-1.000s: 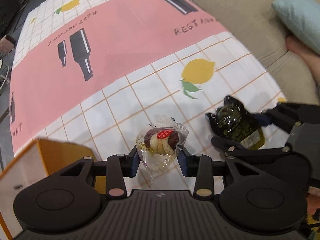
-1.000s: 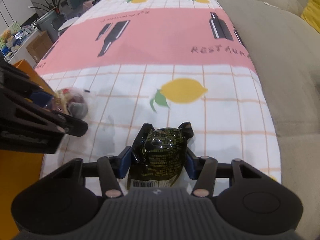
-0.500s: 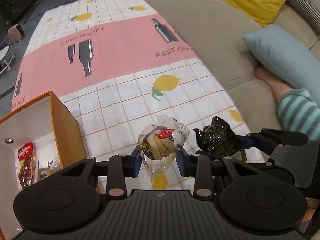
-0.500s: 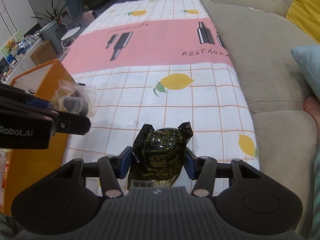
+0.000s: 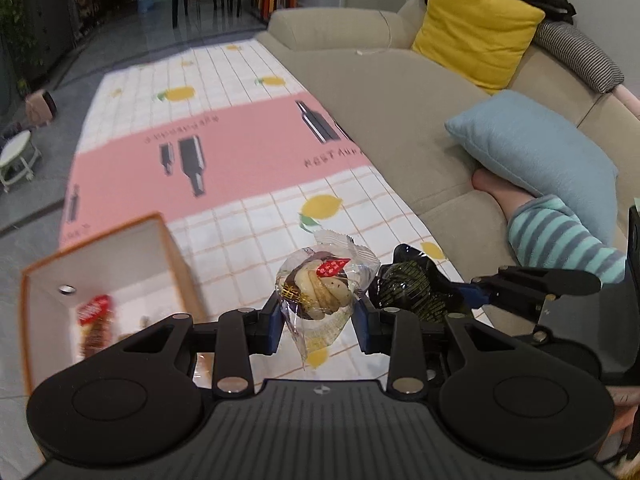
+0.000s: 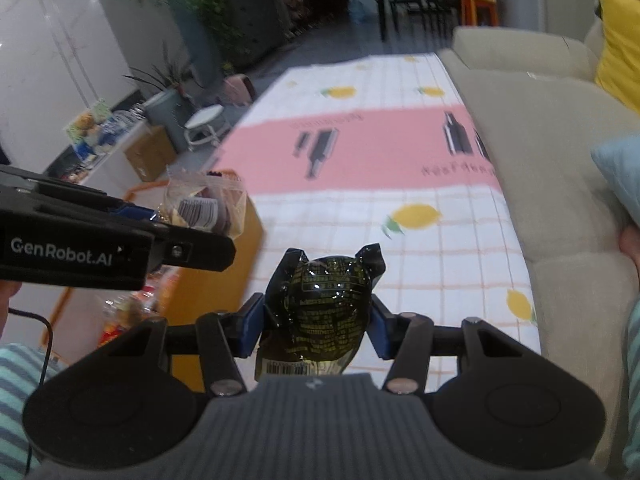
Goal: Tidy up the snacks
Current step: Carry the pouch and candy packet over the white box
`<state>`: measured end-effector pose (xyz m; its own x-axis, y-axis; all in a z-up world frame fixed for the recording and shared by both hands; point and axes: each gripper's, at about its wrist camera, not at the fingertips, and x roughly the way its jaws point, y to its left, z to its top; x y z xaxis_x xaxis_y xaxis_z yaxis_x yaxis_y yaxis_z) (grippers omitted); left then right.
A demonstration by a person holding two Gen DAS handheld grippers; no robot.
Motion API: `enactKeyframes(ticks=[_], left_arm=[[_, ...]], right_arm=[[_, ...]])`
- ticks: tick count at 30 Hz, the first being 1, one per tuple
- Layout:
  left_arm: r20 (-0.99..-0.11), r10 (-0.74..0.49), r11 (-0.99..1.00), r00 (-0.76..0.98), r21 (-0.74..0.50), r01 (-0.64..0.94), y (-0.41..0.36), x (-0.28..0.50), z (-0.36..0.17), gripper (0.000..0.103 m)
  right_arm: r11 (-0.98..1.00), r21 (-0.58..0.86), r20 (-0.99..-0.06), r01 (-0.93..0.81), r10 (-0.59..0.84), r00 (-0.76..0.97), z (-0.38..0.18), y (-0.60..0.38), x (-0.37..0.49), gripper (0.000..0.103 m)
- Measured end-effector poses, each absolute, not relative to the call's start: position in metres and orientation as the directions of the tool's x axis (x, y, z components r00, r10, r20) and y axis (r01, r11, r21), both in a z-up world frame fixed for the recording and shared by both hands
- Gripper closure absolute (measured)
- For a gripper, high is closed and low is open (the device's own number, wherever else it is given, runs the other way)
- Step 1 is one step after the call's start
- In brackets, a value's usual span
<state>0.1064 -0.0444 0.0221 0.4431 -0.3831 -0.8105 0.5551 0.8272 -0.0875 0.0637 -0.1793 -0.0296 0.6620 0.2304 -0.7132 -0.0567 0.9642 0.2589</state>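
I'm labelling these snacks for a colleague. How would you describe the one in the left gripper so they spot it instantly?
Above the lemon-print tablecloth, beside the orange box, the left gripper pinches a clear-wrapped pastry. Its see-through wrapper and red label distinguish it from the black, gold-printed pouch alongside.

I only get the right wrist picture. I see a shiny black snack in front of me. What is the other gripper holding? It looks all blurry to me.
Observer: The left gripper is shut on a clear-wrapped cake, swirled cream and brown, with a red sticker on it.
Operator: What's inside the orange box? I only see its side.
Observer: The orange box is white inside, and a red snack packet already lies in it.
Operator: Is somebody on the sofa?
Observer: Yes, a striped sleeve rests on the sofa, with a hand tucked under a light blue pillow.
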Motion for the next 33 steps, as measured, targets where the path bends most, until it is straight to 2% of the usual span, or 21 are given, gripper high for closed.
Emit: enactKeyframes(ticks=[7,14,22,33], left_arm=[[-0.803,-0.349,0.851,0.483,-0.057,0.522,0.005,0.112,0.059,0.064],[-0.817,-0.254,0.896,0.518,0.003,0.443,0.052,0.14,0.056,0.064],[-0.862,-0.194,0.935,0.469,-0.017,0.355,0.095,0.187,0.015,0.064],[-0.918,-0.173,0.954,0.358,-0.066,0.292,0.121,0.234,-0.054,0.064]], right_arm=[[0.94,0.29,-0.656,-0.18,0.333,0.678,0.004,-0.142,0.078,0.052],[0.913,0.247,-0.654,-0.325,0.404,0.64,0.017,-0.082,0.115,0.052],[0.884,0.158,-0.725,-0.439,0.406,0.557,0.001,-0.014,0.169,0.052],[0.82,-0.045,-0.814,-0.57,0.301,0.497,-0.054,0.033,0.236,0.052]])
